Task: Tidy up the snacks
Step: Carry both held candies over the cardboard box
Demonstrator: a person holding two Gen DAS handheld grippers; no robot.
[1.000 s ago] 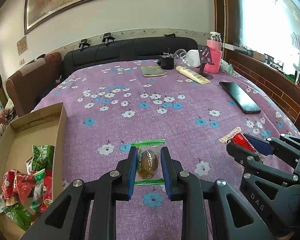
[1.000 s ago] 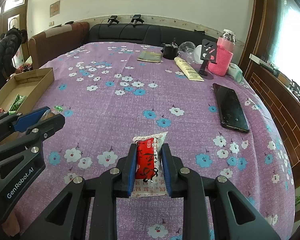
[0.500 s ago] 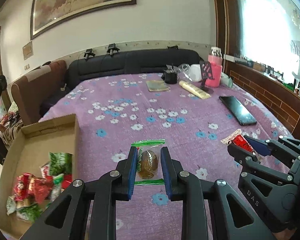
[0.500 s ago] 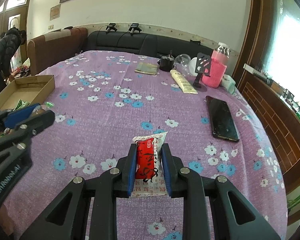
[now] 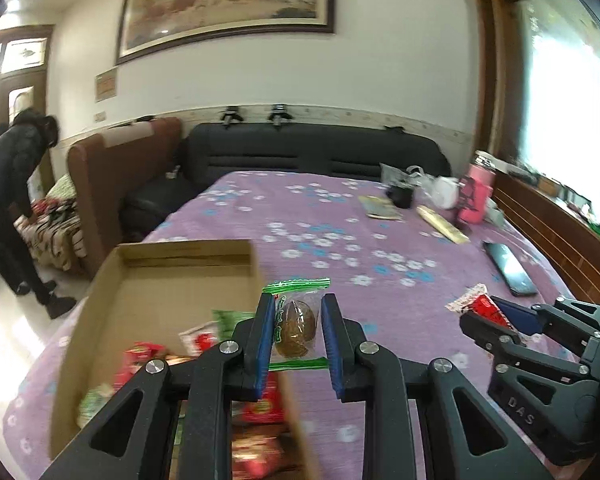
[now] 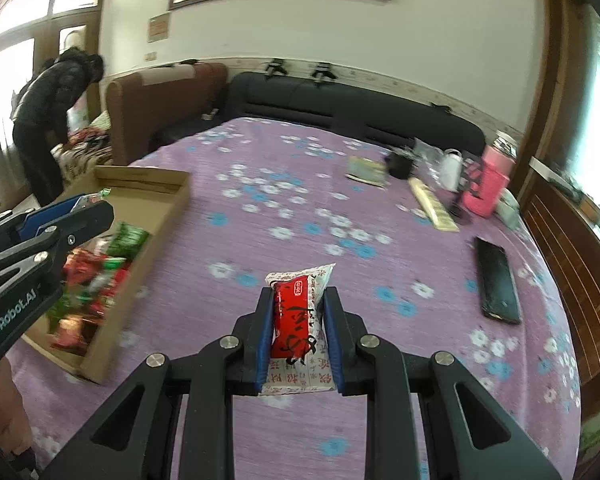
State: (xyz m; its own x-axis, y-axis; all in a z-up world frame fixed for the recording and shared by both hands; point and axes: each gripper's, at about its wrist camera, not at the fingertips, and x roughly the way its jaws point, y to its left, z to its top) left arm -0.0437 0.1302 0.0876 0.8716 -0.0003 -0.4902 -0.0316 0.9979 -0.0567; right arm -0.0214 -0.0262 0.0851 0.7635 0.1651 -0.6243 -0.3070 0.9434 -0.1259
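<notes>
My left gripper is shut on a clear green-edged snack packet with a brown piece inside, held above the right edge of the cardboard box. The box holds several red and green snack packets. My right gripper is shut on a red-and-white snack packet, held over the purple flowered tablecloth, to the right of the box. The right gripper also shows in the left wrist view, and the left gripper in the right wrist view.
A black phone lies at the right. At the back stand a pink bottle, a white jug, a black cup, a booklet and a long yellow packet. A person in black bends by the sofa.
Both grippers have risen and swung left with their packets. The left gripper has gone from over the cloth to over the box's right edge. The jaws have stayed shut.
</notes>
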